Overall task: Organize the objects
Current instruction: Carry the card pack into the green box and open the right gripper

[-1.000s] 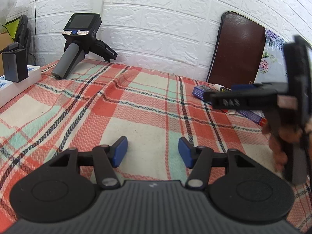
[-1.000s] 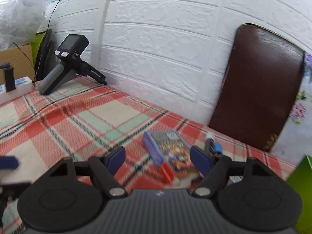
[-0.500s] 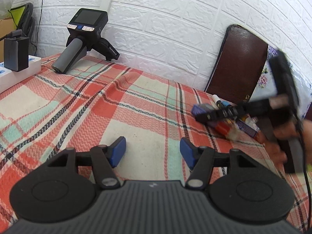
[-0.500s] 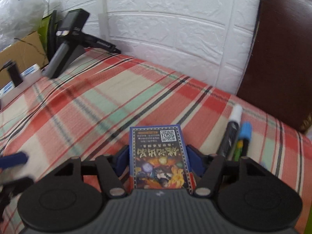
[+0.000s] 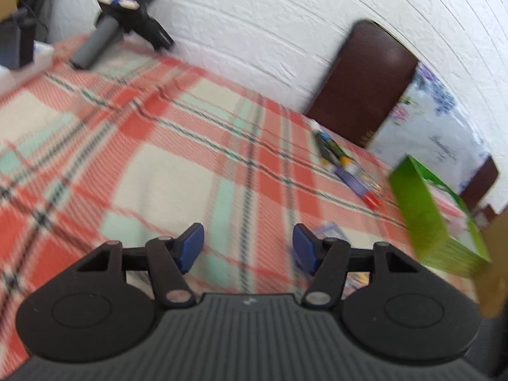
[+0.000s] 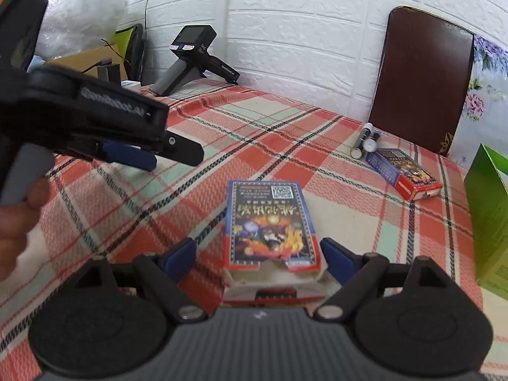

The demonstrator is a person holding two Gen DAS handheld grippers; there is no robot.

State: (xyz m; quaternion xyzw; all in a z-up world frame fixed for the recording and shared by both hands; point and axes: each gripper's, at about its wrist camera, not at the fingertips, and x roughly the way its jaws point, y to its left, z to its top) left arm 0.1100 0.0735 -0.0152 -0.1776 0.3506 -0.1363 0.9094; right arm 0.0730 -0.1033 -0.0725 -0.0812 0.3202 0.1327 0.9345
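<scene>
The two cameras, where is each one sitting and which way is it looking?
Left wrist: on the left gripper, facing its blue fingers, plaid cloth and green box.
Right wrist: on the right gripper, facing a card box between open fingers; the person's left hand shows.
Both share the brown chair, markers and second card box.
</scene>
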